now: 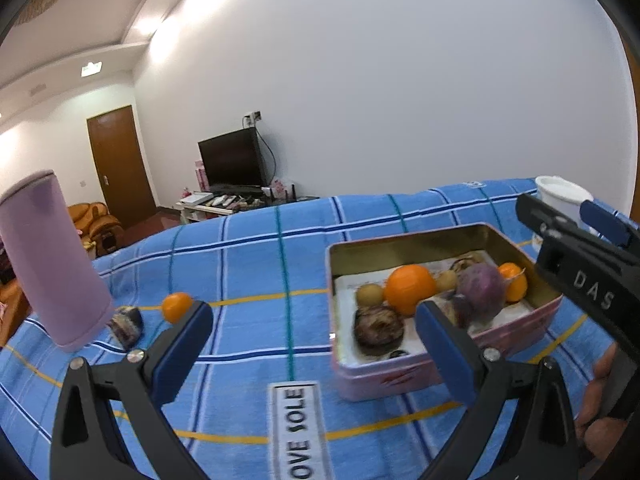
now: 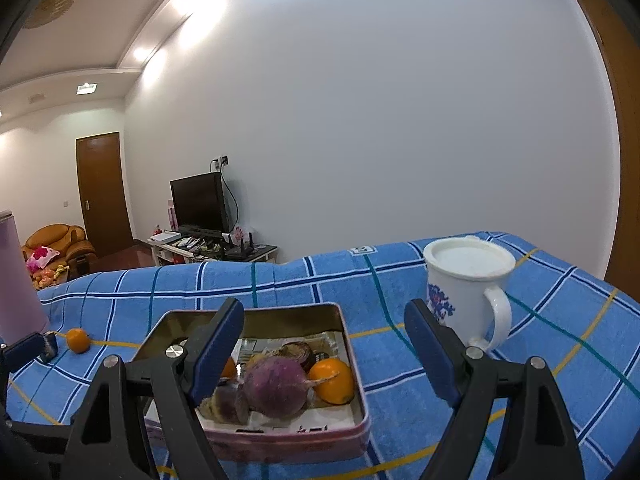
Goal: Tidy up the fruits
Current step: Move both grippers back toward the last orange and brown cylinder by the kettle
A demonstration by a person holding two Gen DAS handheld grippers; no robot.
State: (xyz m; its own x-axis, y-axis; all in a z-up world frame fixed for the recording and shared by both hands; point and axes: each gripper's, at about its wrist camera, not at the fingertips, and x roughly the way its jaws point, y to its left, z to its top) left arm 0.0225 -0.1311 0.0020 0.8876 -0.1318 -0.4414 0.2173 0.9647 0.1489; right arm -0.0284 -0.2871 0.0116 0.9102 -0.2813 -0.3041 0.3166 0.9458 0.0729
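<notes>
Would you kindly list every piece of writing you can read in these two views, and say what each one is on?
"OVE SOLE": white label sewn on the blue checked cloth, its start cut off.
"DAS": black body of the right tongs.
Red marks on the pink tin: too blurred to read.
Sign on the ceiling: too small to read.
</notes>
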